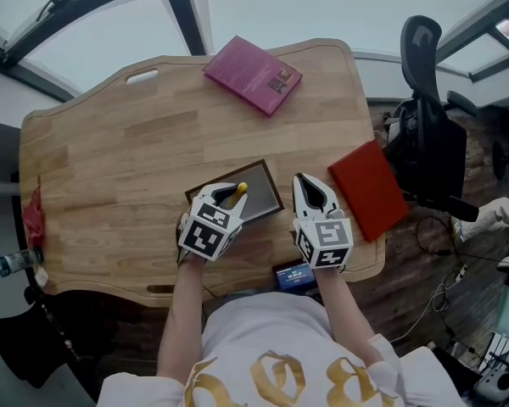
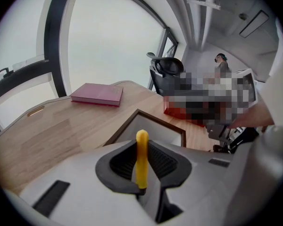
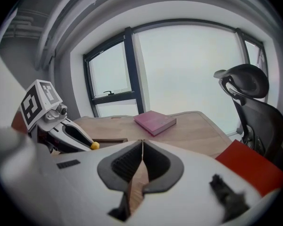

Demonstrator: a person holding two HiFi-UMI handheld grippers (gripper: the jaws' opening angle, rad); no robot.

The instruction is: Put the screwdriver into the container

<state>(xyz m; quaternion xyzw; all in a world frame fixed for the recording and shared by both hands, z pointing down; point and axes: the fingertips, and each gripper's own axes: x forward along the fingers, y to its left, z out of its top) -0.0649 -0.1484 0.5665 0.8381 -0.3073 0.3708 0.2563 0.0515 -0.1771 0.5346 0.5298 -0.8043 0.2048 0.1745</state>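
Left gripper (image 1: 234, 195) is clamping the yellow-handled screwdriver (image 2: 142, 155), hovering at the near edge of the tray container (image 1: 260, 197). Right gripper (image 3: 142, 148) is sitting closed and empty. I'm suggesting moving in past the rim and going low before releasing.

No legible text anywhere.

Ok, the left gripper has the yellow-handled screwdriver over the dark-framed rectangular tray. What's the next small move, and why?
Probably lower the left gripper a little toward the dark-framed rectangular tray. Its jaws are clamped on the yellow-handled screwdriver, and the head view puts them over the tray. The height above it is unclear, so releasing now might let the tool bounce out.
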